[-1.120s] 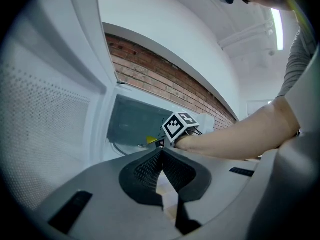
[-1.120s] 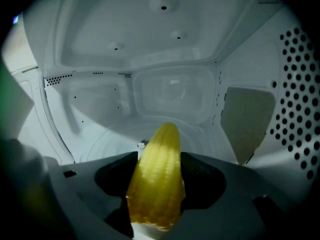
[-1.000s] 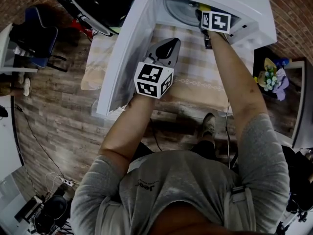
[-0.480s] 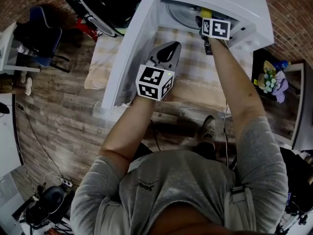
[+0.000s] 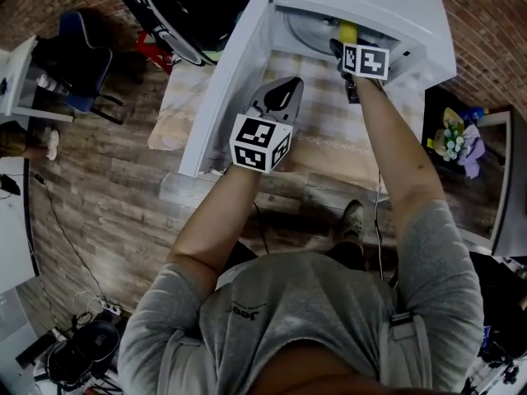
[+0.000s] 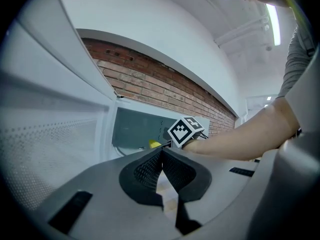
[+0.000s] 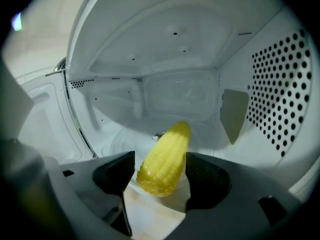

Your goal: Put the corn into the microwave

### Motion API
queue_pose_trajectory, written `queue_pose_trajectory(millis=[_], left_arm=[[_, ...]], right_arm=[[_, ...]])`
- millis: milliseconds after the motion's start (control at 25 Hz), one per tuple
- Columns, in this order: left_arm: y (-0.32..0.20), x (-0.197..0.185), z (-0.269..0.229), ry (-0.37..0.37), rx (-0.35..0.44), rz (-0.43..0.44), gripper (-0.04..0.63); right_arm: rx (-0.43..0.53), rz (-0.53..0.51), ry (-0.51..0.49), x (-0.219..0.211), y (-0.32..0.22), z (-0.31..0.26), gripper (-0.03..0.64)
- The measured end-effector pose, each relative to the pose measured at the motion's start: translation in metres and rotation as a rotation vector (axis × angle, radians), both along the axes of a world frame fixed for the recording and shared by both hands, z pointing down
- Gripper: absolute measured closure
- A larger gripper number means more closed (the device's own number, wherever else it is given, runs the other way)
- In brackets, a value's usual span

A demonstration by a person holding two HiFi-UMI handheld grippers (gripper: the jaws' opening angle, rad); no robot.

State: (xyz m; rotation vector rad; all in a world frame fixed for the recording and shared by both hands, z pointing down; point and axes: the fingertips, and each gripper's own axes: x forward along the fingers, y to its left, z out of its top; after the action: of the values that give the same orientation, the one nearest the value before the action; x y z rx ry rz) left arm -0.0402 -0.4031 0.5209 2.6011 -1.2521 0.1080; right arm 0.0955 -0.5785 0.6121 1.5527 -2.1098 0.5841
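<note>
The white microwave (image 5: 387, 6) stands open, its door (image 5: 221, 97) swung out to the left. My right gripper (image 5: 343, 46) reaches into the cavity, and its jaws are opening. The yellow corn (image 7: 165, 156) lies between the pads (image 7: 205, 181), tip pointing inward over the glass plate (image 7: 125, 141). A thin gap shows on its left side. In the head view the corn (image 5: 348, 31) pokes out beyond the marker cube (image 5: 366, 61). My left gripper (image 5: 282, 97) hovers shut and empty beside the door. From the left gripper view, the left gripper (image 6: 161, 154) faces the cavity and the corn (image 6: 154, 144).
The microwave sits on a table with a checked cloth (image 5: 329, 126). The cavity's right wall is perforated (image 7: 280, 94). A black rounded object (image 5: 177, 6) stands at the back left, and flowers (image 5: 453, 134) at the right. Wooden floor (image 5: 99, 196) lies on the left.
My right gripper has drawn back a little towards me, and more of the corn shows beyond its cube. The left gripper has stayed beside the door.
</note>
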Motion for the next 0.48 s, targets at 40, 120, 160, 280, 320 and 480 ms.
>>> queue_pose_trajectory(millis=[40,120,160,280,320,480], left_arm=[[0.001,0.0,0.0,0.0,-0.001,0.0,0.577],[0.004,0.001,-0.001,-0.001,-0.002,0.006,0.577],[0.006,0.003,-0.002,-0.002,-0.002,0.011,0.577],[0.012,0.008,-0.005,-0.001,0.0,0.025,0.577],[0.014,0.009,-0.006,-0.001,0.002,0.028,0.577],[0.023,0.011,-0.016,-0.002,0.002,0.039,0.577]], right_arm=[[0.006,0.0,-0.001,0.0,0.002,-0.002,0.306],[0.021,0.0,-0.004,0.001,0.006,-0.008,0.305],[0.028,0.0,-0.007,0.001,0.008,-0.011,0.304],[0.049,-0.009,-0.004,0.002,0.018,-0.022,0.299],[0.058,-0.013,-0.001,0.002,0.022,-0.026,0.299],[0.089,-0.034,-0.024,-0.001,0.051,-0.046,0.299]])
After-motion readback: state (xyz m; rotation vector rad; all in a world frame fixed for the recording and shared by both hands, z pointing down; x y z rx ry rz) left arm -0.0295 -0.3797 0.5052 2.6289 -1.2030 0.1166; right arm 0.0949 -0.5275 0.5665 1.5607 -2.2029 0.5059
